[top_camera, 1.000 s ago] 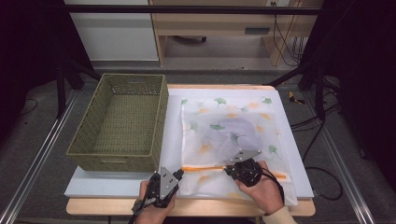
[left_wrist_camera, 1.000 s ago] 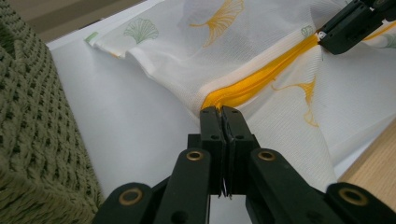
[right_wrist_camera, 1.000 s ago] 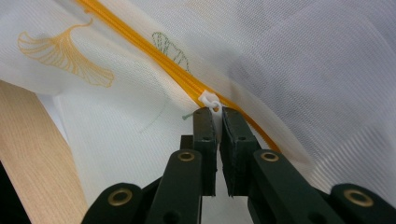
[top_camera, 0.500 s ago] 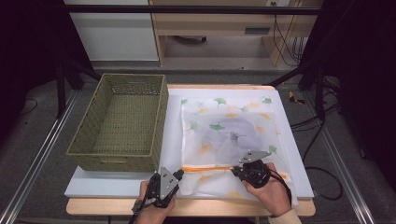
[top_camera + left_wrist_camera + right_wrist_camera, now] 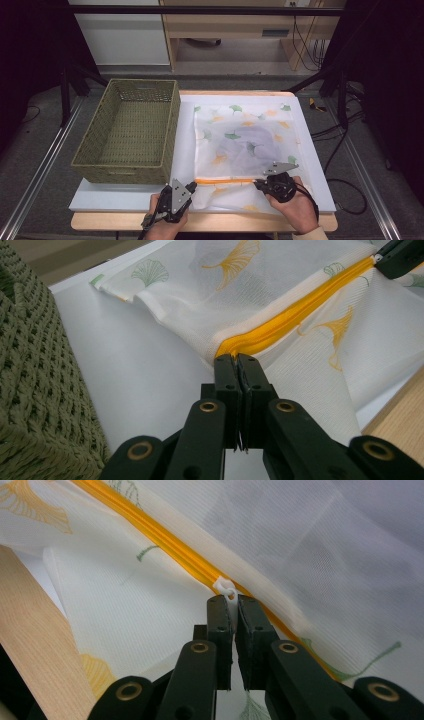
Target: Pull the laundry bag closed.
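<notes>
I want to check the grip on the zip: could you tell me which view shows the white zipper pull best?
The right gripper view: the white zipper pull sits close up, pinched between the right gripper jaws on the yellow zipper. The left gripper view shows it tiny at the far zipper end; in the high view it's too small to tell.

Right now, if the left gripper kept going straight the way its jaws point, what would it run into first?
The left gripper is shut on the near end of the yellow zipper, so it would push straight into the mesh laundry bag along that zipper line. Farther on, probably the right gripper, though depth is unclear.
</notes>
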A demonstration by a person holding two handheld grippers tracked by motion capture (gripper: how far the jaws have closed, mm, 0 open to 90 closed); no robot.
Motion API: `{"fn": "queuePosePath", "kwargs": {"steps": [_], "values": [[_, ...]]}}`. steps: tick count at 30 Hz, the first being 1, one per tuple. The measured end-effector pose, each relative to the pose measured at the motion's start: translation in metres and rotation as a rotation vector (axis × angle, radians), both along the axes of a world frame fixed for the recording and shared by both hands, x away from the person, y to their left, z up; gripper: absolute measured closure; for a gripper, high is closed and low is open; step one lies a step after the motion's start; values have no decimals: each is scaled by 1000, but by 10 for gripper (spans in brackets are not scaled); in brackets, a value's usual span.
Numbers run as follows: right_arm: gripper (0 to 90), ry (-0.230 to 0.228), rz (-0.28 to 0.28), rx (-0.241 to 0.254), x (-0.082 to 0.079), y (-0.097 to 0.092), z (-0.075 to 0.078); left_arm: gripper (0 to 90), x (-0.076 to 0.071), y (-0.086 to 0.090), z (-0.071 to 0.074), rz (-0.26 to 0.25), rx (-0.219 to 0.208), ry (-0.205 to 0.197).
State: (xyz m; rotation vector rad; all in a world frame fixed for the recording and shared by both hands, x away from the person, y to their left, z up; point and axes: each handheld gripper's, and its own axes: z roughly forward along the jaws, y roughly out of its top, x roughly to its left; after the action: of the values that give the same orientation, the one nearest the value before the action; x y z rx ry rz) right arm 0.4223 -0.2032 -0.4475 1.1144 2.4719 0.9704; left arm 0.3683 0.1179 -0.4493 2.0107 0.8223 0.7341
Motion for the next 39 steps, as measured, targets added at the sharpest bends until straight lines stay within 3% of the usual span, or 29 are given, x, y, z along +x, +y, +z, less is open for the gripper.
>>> {"fn": "queuePosePath", "kwargs": {"steps": [18,39], "values": [[856,33,-61,3,-1,-22,-3,884,0,0,0,2,-4,-1],[857,37,-104,1,-2,-45,-5,884,0,-1,0,-2,11,3]]}}
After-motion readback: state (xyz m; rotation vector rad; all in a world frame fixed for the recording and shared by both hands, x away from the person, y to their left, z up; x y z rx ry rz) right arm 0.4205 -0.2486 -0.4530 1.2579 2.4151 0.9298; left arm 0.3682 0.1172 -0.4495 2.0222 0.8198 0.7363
